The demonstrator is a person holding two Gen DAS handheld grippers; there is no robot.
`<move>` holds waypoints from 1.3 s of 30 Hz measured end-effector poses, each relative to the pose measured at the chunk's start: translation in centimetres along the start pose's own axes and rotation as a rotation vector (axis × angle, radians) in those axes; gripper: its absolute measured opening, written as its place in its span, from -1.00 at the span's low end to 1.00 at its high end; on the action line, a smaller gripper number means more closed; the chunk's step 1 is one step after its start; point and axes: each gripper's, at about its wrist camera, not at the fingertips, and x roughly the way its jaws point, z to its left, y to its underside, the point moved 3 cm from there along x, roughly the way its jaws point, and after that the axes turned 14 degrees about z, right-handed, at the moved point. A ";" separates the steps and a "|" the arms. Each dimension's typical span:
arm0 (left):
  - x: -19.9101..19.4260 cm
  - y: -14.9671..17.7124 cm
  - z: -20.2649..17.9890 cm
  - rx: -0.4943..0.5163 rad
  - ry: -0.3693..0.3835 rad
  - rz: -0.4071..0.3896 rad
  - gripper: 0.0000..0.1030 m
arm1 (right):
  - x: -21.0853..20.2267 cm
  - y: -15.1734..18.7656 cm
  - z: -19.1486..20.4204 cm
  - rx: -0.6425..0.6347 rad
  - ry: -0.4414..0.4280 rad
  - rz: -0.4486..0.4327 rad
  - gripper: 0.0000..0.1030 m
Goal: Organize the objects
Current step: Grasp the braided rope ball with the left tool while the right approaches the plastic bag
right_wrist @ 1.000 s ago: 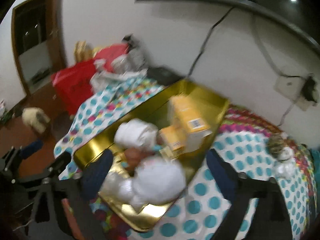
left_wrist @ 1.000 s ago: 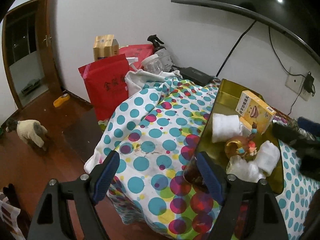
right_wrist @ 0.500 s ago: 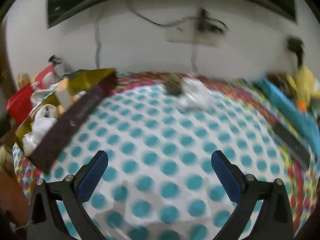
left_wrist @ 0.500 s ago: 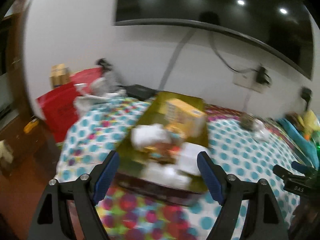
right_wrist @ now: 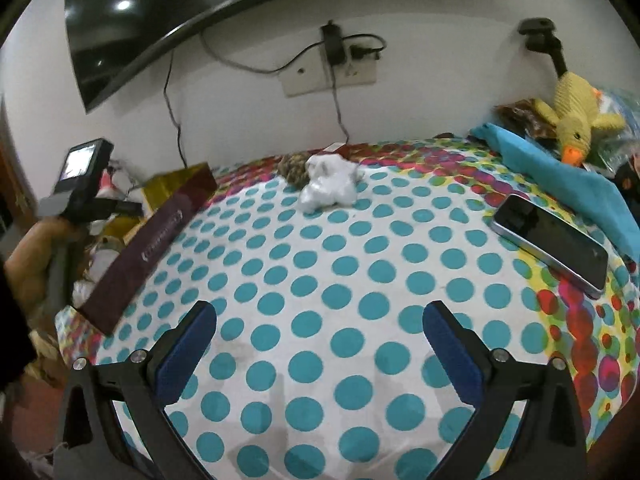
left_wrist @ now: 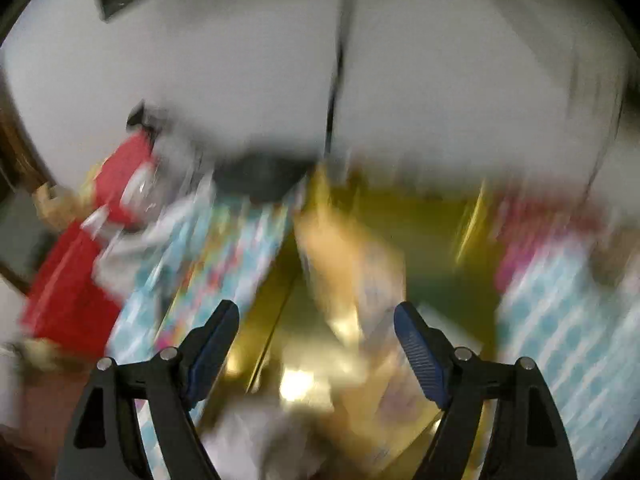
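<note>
- your right gripper [right_wrist: 320,348] has its jaws spread wide, just having finished opening, with nothing between them; under them is only bare polka-dot tablecloth [right_wrist: 328,280] near the table's front edge.
- your left gripper [left_wrist: 316,344] also stands released and empty, hanging over the gold box [left_wrist: 432,240] at the table's left end; that view is smeared, so the box's contents cannot be counted.
- the likely next thing for your right side is the one crumpled white wad [right_wrist: 329,185], lying near the table's back edge and touching a brownish lump [right_wrist: 294,168] behind it. it looks light, soft and crushable; pinch it across the bulky middle, and expect it to squash rather than slip.
- one phone [right_wrist: 550,240] lies flat near the right edge: stiff, smooth, probably slippery and breakable, best taken across its narrow sides.
- one blue cloth [right_wrist: 560,176] and one yellow plush duck [right_wrist: 576,116] sit at the back right corner, both soft and easy to grasp.
</note>
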 end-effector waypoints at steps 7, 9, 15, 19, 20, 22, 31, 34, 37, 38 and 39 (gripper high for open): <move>-6.2 -0.6 -0.3 -0.018 0.119 -0.028 0.60 | 1.4 -1.2 -0.9 -0.003 0.011 0.025 1.00; -7.3 0.2 -2.1 0.026 0.128 -0.052 0.60 | 2.6 -2.1 -1.1 0.007 0.021 0.050 1.00; -6.5 3.1 -11.9 0.227 0.192 -0.078 0.60 | 5.6 -6.6 -0.4 -0.051 0.073 0.095 1.00; -3.2 3.6 -17.1 0.264 0.227 -0.037 0.60 | 8.1 -9.2 0.1 -0.128 0.141 0.156 1.00; -2.2 3.5 -17.9 0.267 0.225 -0.027 0.60 | 8.4 -9.6 0.0 -0.137 0.145 0.160 1.00; -0.3 3.2 -20.0 0.291 0.229 -0.004 0.60 | 8.9 -10.1 -0.2 -0.142 0.139 0.168 1.00; 3.8 1.7 -23.5 0.333 0.278 0.025 0.60 | 12.1 -12.1 -0.8 -0.154 0.097 0.221 1.00; 4.0 1.3 -24.3 0.355 0.300 0.026 0.61 | 13.0 -12.6 -0.7 -0.157 0.082 0.233 1.00; 3.7 1.2 -24.9 0.381 0.304 0.014 0.60 | 13.8 -13.0 -0.3 -0.166 0.077 0.243 1.00; 3.6 1.2 -25.1 0.389 0.317 0.019 0.60 | 14.2 -13.2 -0.3 -0.166 0.076 0.248 1.00; 3.4 1.3 -25.4 0.402 0.327 0.018 0.60 | 14.4 -13.3 -0.2 -0.166 0.075 0.251 1.00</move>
